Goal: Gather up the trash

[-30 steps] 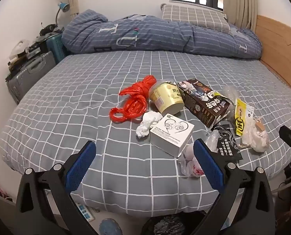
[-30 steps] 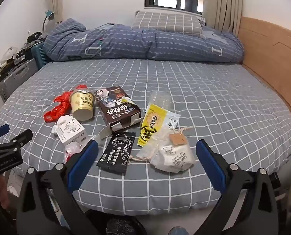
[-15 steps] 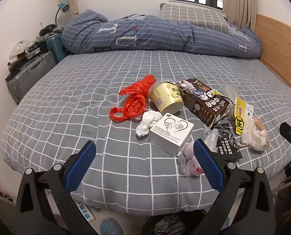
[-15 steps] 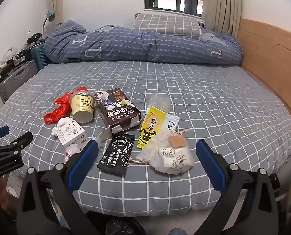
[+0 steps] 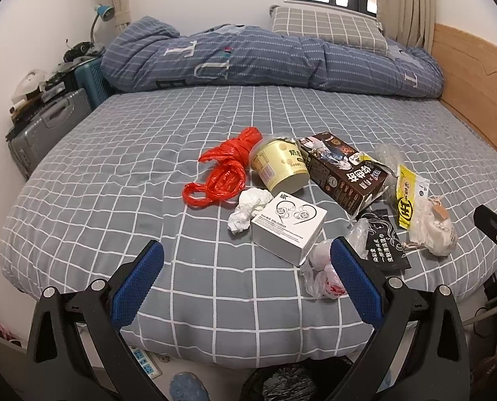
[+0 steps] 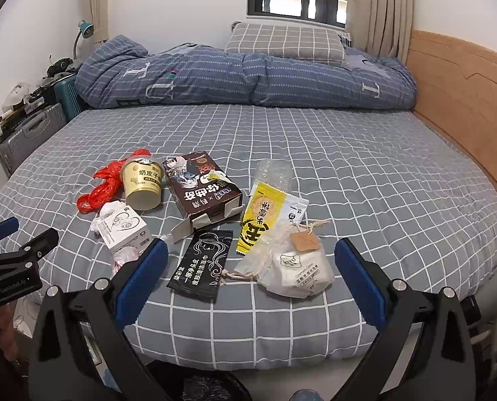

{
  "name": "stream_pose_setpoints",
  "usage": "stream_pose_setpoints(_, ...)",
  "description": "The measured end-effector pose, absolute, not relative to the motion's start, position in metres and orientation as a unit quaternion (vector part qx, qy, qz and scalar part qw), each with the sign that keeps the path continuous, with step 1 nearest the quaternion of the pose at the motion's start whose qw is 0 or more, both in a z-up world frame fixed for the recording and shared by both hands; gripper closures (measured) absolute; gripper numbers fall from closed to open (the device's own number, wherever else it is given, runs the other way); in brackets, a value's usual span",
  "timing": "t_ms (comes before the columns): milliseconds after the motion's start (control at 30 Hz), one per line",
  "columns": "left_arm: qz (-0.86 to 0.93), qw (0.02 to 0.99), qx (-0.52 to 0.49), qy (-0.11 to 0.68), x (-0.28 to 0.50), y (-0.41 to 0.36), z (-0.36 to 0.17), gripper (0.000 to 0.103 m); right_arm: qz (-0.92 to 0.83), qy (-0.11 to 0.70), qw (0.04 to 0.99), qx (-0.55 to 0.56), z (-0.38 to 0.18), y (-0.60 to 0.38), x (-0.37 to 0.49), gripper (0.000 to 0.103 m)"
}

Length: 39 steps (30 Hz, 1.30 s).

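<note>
A wide bed with a grey, white-checked sheet [image 6: 348, 167] carries a cluster of trash near its front edge: a dark brown cardboard carton [image 6: 203, 188], a white earphone box [image 5: 288, 225], a crumpled red plastic bag [image 5: 226, 175] and a cream yellow paper cup on its side [image 5: 280, 165]. Smaller still are a black sachet [image 6: 201, 269], a yellow snack wrapper [image 6: 260, 217] and a wad of white tissue [image 5: 248, 209]. The left gripper [image 5: 245, 284] and right gripper [image 6: 248, 282] both hover spread wide and empty-fingered above the bed's near edge.

On the bed [image 6: 348, 173]: two boxes, white [image 5: 288, 225] and brown [image 6: 203, 188]; one cup [image 6: 141, 185]; one red bag [image 5: 226, 172]; one tissue [image 5: 248, 209]; two wrappers, yellow [image 6: 263, 215] and black [image 6: 203, 265].
</note>
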State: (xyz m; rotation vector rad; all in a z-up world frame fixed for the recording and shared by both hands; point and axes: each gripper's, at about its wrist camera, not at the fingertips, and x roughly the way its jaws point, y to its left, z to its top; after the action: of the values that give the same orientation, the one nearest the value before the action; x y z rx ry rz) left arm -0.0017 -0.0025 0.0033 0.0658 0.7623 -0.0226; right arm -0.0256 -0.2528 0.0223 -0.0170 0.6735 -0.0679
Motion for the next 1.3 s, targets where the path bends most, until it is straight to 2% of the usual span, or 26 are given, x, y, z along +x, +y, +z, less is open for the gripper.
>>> stream_pose_setpoints(1300, 0.002, 0.929, 0.025, 0.37, -0.0025, 0.005, 0.0069, 0.006, -0.031, 0.331, 0.943, -0.011, 0.0187, -0.2525, -0.0217, 0.007)
